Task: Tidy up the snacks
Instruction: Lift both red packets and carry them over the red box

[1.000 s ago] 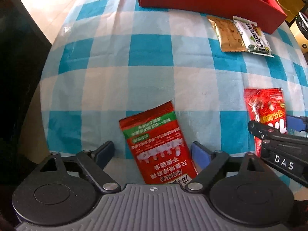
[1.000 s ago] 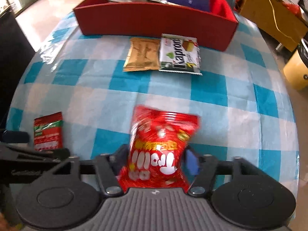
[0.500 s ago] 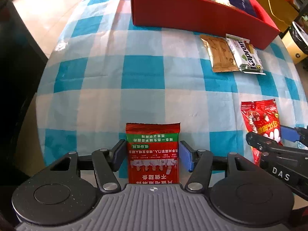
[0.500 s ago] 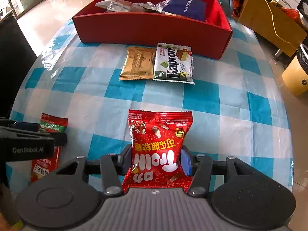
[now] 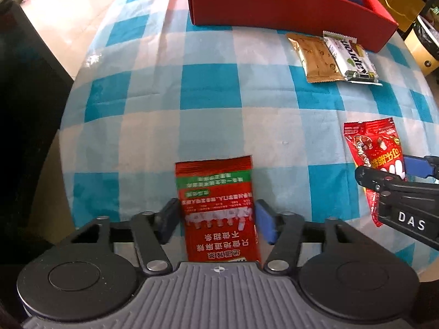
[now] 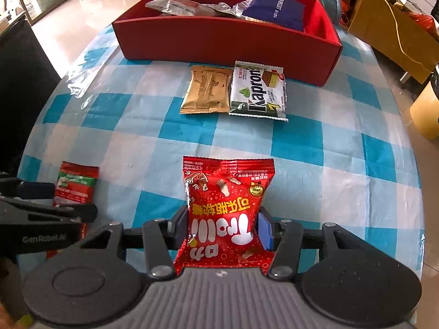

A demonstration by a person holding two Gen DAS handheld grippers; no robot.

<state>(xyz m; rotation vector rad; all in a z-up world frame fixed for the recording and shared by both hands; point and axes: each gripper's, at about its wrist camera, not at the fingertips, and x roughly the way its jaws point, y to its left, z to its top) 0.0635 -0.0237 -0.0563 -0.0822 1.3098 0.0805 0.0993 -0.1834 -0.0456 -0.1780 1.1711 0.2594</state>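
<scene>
A red-and-green snack packet (image 5: 216,192) stands between the fingers of my left gripper (image 5: 216,216). Its jaws are closing, and both blue pads touch the packet's side edges. My right gripper (image 6: 222,227) is shut on a red gummy bag (image 6: 225,192), squeezing its sides. Each gripper shows in the other's view: the right gripper (image 5: 384,175) with its bag (image 5: 376,148) at the right edge, the left gripper (image 6: 41,200) with its packet (image 6: 75,183) at the left edge. A red box (image 6: 219,41) holding several snacks sits at the table's far end.
A gold packet (image 6: 207,90) and a white-and-green Kapron wafer pack (image 6: 258,90) lie side by side just in front of the red box. The blue-checked tablecloth (image 6: 301,142) covers a rounded table. A dark cabinet (image 5: 24,96) stands left, cardboard boxes (image 6: 389,27) at the back right.
The left jaws have narrowed onto the red-and-green packet, which lay askew and now stands straight between them. The red gummy bag has steadied in the right gripper.
</scene>
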